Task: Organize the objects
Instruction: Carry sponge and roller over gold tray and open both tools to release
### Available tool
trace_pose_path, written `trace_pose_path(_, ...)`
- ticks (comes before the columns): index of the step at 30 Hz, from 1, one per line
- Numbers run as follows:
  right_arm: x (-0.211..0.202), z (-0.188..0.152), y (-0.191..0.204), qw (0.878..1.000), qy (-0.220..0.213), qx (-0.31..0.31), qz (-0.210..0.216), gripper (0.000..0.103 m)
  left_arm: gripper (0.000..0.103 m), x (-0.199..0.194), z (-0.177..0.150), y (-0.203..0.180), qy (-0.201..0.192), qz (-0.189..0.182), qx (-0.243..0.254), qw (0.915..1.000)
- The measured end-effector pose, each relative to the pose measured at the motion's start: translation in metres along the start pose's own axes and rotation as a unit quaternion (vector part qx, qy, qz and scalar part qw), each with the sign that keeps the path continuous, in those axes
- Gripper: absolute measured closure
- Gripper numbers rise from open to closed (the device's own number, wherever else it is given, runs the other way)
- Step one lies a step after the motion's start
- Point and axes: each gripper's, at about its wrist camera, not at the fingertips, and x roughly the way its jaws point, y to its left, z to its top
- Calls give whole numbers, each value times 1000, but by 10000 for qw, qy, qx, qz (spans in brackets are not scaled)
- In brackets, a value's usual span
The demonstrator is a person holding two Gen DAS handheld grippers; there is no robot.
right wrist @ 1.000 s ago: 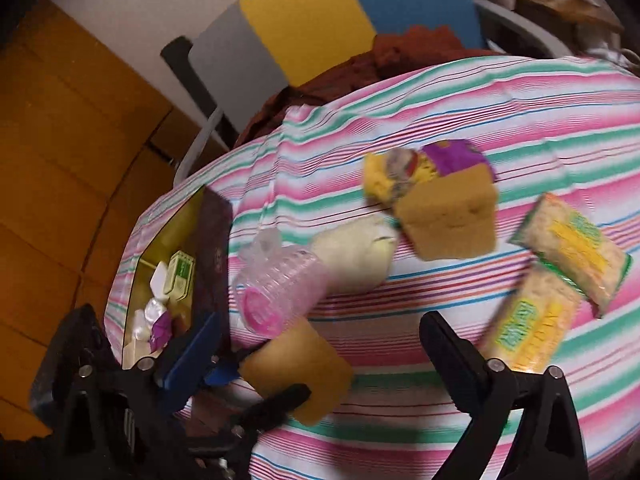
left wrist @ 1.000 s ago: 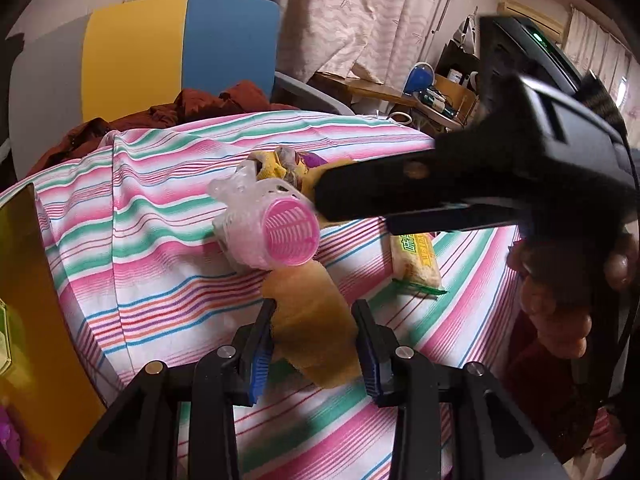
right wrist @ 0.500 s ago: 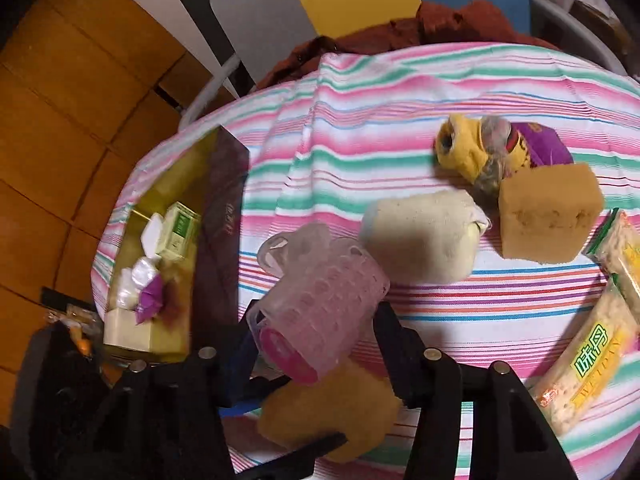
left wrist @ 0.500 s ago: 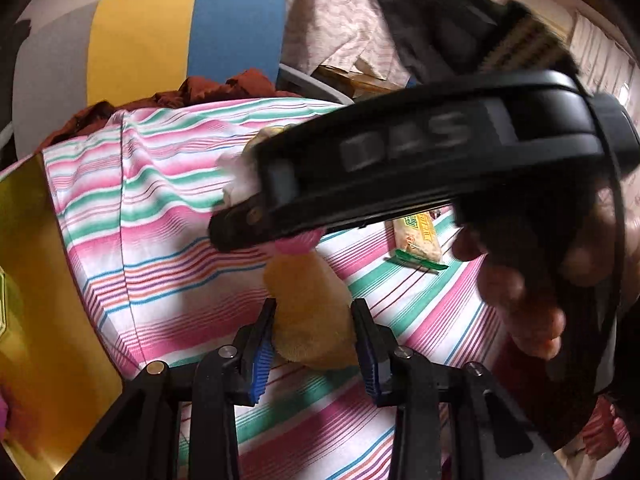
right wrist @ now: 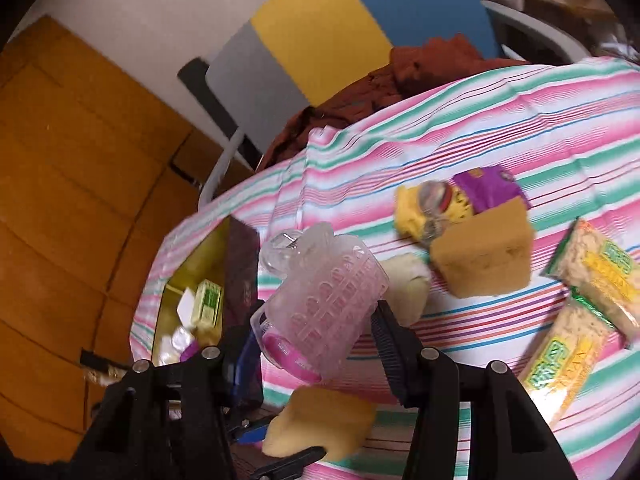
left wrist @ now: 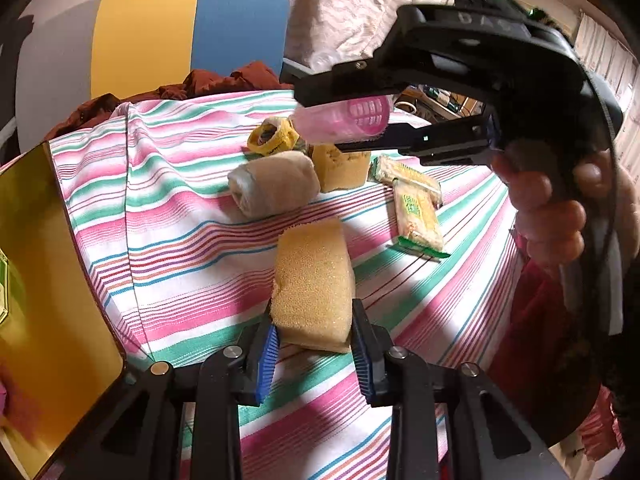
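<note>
The left gripper (left wrist: 312,344) pinches a yellow sponge (left wrist: 314,284) near the front edge of the striped tablecloth (left wrist: 180,220). The right gripper (right wrist: 316,344) clamps a pink hair roller (right wrist: 320,304), raised clear of the cloth above the gold box (right wrist: 188,280) at the left edge. A rolled towel (left wrist: 276,186), a second sponge (left wrist: 340,166) and two cracker packs (left wrist: 416,208) occupy the centre; bare cloth lies between towel and box.

A lived-in home room: star-patterned curtains (left wrist: 360,4), a striped tablecloth (left wrist: 192,216), a colour-block chair (left wrist: 168,36) draped with red clothing (left wrist: 224,82), and a wooden door (right wrist: 72,184).
</note>
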Motion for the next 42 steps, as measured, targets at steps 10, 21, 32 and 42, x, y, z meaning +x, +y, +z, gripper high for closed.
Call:
trace_pose_path(10,-11,0,11,9995,-249,-204,71,50,71,-45,3,0,-348,29,-40,9994)
trace_pose_path(21,-4,-14,66,9965,-143,-805,165,50,70,-144,8,93,-1350,1042,-1188,9782)
trace_pose_path(32,90,-14,160,9845,772,-1548,278,49,59,-186,-26,200,-1421,2565,-2417,9250)
trace_pose_path(42,150,18,206,9872,694,-1437,-35,18,51,-200,-55,216,-1439,2747,-2784,9090)
